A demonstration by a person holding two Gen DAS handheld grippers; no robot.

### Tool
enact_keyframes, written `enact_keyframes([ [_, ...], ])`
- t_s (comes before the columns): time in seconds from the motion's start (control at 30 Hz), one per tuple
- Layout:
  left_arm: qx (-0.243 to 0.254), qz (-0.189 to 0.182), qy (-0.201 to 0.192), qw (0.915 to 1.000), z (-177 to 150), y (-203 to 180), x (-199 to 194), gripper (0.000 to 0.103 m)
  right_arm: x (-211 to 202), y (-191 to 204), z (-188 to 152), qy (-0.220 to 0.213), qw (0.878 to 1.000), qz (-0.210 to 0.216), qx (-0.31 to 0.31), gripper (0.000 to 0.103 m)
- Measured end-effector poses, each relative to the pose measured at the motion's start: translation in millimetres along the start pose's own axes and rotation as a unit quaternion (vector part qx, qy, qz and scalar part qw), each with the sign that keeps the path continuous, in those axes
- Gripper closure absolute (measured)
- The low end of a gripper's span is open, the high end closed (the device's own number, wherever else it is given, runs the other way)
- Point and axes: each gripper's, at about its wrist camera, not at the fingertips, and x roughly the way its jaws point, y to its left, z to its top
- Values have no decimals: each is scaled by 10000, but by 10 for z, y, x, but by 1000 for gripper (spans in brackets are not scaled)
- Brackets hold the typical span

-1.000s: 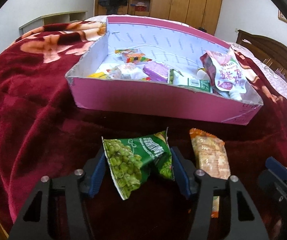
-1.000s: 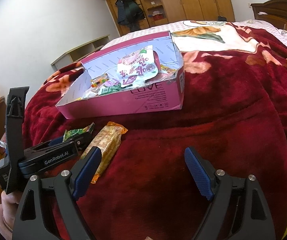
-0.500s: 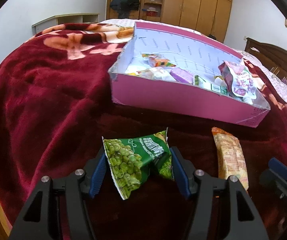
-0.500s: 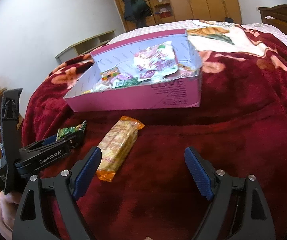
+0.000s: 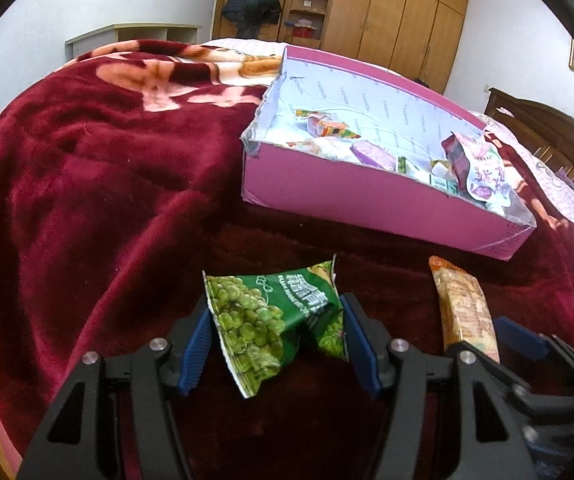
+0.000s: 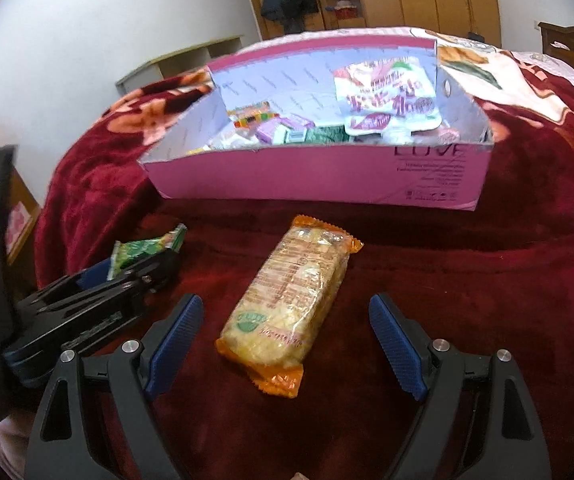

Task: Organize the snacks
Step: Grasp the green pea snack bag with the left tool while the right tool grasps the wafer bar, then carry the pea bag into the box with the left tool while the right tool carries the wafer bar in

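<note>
Green pea packet (image 5: pixel 275 320) clamped in left hand-held gripper (image 5: pixel 275 340); right hand-held gripper (image 6: pixel 283 344), spread wide, should straddle orange cracker pack (image 6: pixel 287 304) squarely before closing.

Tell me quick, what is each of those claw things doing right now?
Left gripper: jaws shut on the green pea packet.
Right gripper: jaws open, holding nothing; the orange cracker packet lies on the blanket between them.

Both wrist cams sit low & close over the red blanket (image 5: pixel 87 200), angled down-fwd, sharing the pink box (image 6: pixel 319 176) & orange packet (image 6: pixel 295 304).
</note>
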Motion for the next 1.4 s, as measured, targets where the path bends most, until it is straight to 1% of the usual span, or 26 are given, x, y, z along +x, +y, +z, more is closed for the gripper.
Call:
enact_keyframes([
  [0.03, 13, 7, 5, 10000, -2, -2, 4, 39, 47, -19, -1, 79, 9999, -86, 55, 16],
  [0.1, 33, 10, 3, 10000, -10, -5, 14, 39, 82, -59, -7, 134, 9998, -93, 136, 19],
  [0.23, 31, 18, 9, 10000, -20, -10, 24, 38, 70, -110, -11, 104, 9996, -104, 225, 24],
  [0.3, 32, 44, 22, 10000, -23, -17, 31, 38, 73, -128, -14, 96, 9996, -125, 252, 32],
  [0.43, 64, 102, 52, 9999, -29, -36, 45, 38, 70, -185, -25, 73, 9993, -132, 333, 41],
  [0.57, 128, 176, 36, 9998, -43, -68, 36, 38, 39, -260, -41, -5, 9989, -133, 449, 56],
  [0.67, 144, 183, 13, 9997, -39, -76, 21, 39, 10, -328, -49, -63, 9982, 8, 592, 58],
  [0.83, 125, 197, -26, 9997, -42, -72, -20, 41, -45, -362, -61, -142, 9977, 116, 646, 60],
  [1.03, 170, 196, -58, 9996, -58, -89, -75, 43, -124, -382, -94, -210, 9972, 191, 687, 60],
  [1.4, 280, 84, -158, 9994, -52, -184, -238, 44, -279, -422, -162, -318, 9966, 309, 700, 60],
])
